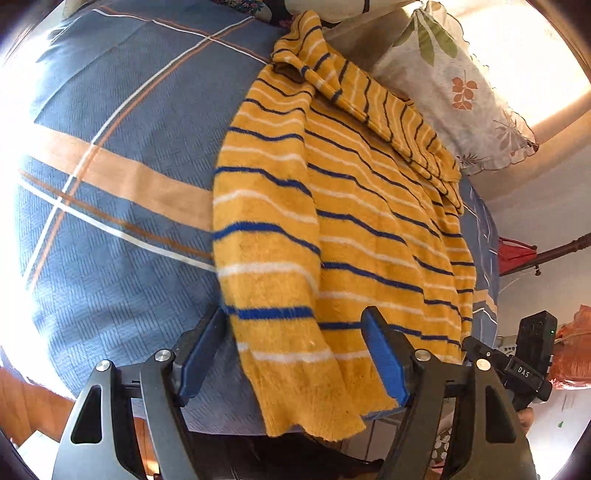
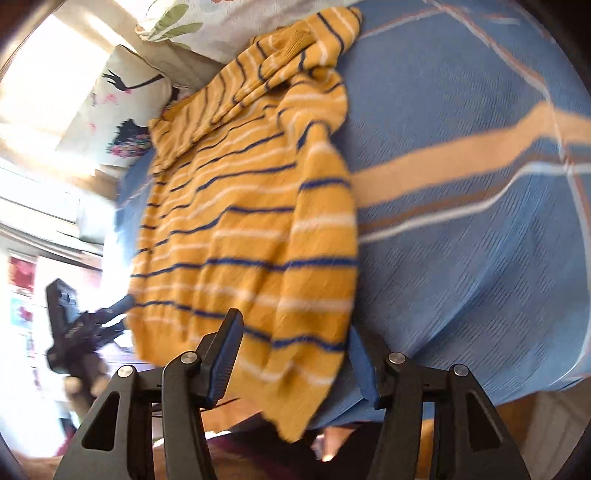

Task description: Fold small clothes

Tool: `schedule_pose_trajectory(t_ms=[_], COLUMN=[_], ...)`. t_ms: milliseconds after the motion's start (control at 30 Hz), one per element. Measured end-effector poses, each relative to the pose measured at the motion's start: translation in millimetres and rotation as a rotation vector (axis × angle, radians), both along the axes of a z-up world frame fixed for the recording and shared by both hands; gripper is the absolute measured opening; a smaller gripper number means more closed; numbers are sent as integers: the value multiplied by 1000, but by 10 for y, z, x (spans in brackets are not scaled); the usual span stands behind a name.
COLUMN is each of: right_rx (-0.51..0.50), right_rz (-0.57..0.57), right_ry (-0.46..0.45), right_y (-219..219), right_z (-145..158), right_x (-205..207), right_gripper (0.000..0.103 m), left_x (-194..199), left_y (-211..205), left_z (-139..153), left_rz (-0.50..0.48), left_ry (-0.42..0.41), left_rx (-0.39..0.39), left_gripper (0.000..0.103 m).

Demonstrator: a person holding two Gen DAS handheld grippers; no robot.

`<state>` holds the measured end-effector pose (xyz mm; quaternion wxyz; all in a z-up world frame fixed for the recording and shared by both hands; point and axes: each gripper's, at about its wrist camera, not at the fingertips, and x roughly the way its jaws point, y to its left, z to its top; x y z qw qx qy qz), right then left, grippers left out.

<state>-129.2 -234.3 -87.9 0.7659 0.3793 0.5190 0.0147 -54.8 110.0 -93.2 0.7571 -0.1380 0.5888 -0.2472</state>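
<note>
Both grippers (image 1: 295, 354) (image 2: 295, 354) released over the striped sweater (image 1: 332, 221), floral pillow (image 1: 454, 88) beyond.

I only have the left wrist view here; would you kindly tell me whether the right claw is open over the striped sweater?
Observer: Yes, the right claw stands open, and the sleeve cuff of the yellow striped sweater lies between its fingers, ungripped.
Operator: Thank you. Is there anything near the leaf-print pillow that I am missing?
Observer: A bird-print pillow lies right beside it, next to the sweater's upper end.
</note>
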Motion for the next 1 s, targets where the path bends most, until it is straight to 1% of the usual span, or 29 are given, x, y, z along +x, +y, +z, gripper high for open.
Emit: schedule_pose_trajectory(t_ms=[67, 133, 200, 267, 300, 333, 367, 400, 433, 500, 567, 600, 633, 700, 767, 833, 867, 900, 933, 967, 1000], right_rx=[92, 172, 231, 266, 287, 309, 333, 353, 369, 401, 414, 424, 428, 410, 372, 338, 323, 289, 257, 257, 259], right_rz=[-1, 0, -6, -9, -14, -19, -25, -33, -42, -63, -85, -101, -112, -124, -122, -103, -95, -89, -77, -61, -48], right_ry=[-17, -27, -38, -47, -50, -52, -51, -47, -46, -48, -51, -55, -58, -68, -79, -80, -70, -37, -1, 8, 14], right_y=[48, 102, 146, 166, 159, 135, 126, 107, 96, 66, 58, 60, 52, 67, 78, 103, 108, 109, 103, 86, 79], right_z=[-54, -104, -157, -180, -200, -220, -254, -289, -305, -339, -357, -372, -373, -353, -314, -275, -263, -255, -254, -258, -255], right_x=[-28, -83, -94, -92, -96, -100, -105, -115, -62, -78, -76, -88, -110, -134, -165, -155, -141, -124, -100, -79, -57], right_gripper=[60, 60, 59, 59, 57, 53, 51, 48, 47, 45, 44, 44, 44, 44, 44, 43, 38, 21, 11, 11, 11], left_x=[-10, -16, -23, -35, -37, -37, -35, -32, -22, -7, 27, 43, 64, 97, 111, 109, 106, 106, 115, 113, 97], left_y=[-79, -110, -110, -75, -58, -43, -30, -14, 1, 7, -17, -17, -13, -4, -16, -47, -59, -70, -100, -107, -91], left_z=[-11, -29, -58, -87, -110, -128, -140, -152, -161, -180, -223, -240, -262, -289, -293, -262, -247, -230, -228, -231, -214], left_rz=[-2, 3, 16, 14, 13, 15, 16, 17, 23, 29, 23, 25, 29, 42, 58, 64, 70, 83, 81, 78, 90], left_ry=[5, 35, 73, 119, 139, 145, 144, 147, 154, 165, 180, 188, 203, 226, 228, 213, 205, 192, 185, 183, 176], left_rx=[-22, -73, -126, -192, -209, -207, -199, -199, -208, -227, -249, -281, -316, -370, -383, -364, -345, -291, -214, -183, -182], left_gripper=[77, 77, 77, 64, 54, 46, 42, 36, 35, 35, 42, 49, 58, 68, 70, 70, 67, 40, 10, 8, 8])
